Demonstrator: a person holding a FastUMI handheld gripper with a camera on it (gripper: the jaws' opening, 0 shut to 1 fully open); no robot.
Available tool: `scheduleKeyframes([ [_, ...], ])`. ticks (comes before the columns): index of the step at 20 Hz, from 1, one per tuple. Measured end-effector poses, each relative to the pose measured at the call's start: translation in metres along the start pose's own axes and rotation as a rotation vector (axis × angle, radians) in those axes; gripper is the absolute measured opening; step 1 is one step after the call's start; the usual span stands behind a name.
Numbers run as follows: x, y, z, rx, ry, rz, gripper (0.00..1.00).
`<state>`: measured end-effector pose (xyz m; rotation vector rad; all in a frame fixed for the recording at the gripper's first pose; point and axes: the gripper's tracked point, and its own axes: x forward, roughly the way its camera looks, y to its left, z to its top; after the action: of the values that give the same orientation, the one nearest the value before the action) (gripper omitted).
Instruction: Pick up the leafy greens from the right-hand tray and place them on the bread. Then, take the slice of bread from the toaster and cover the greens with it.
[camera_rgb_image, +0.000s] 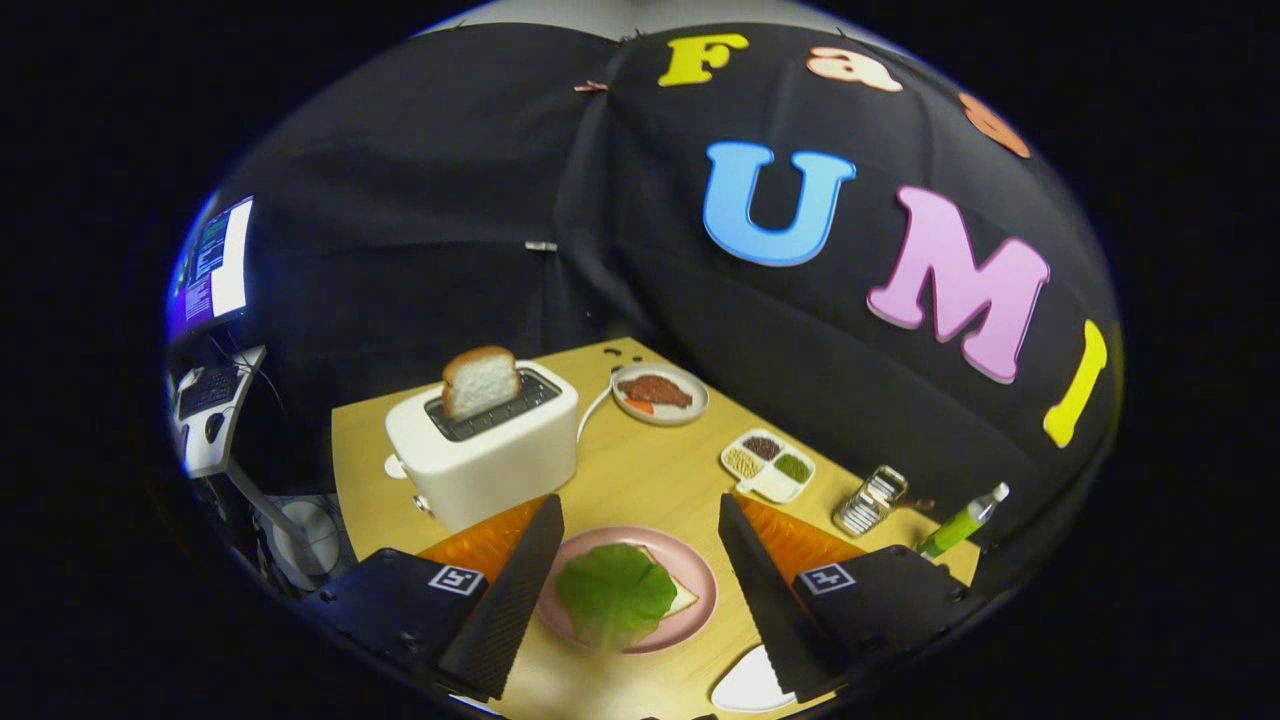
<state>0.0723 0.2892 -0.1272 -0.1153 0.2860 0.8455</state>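
Hovering open-jawed, gripper above leafy greens on bread.

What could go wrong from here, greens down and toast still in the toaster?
1. The greens lie loose on the bread on the pink plate, between the open fingers; a careless lift could drag them off.
2. The toast stands tilted in the toaster slot; a grip on its top edge may slip or tear it.
3. The plate of meat sits close beside the toaster, so a wide approach might clip it.
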Motion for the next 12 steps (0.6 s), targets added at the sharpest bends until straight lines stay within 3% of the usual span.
scheduleKeyframes([
  [5,-0.024,0.038,0.089,-0.107,-0.191,0.025,0.97],
  [12,-0.02,0.065,0.152,-0.006,-0.25,0.051,0.97],
])
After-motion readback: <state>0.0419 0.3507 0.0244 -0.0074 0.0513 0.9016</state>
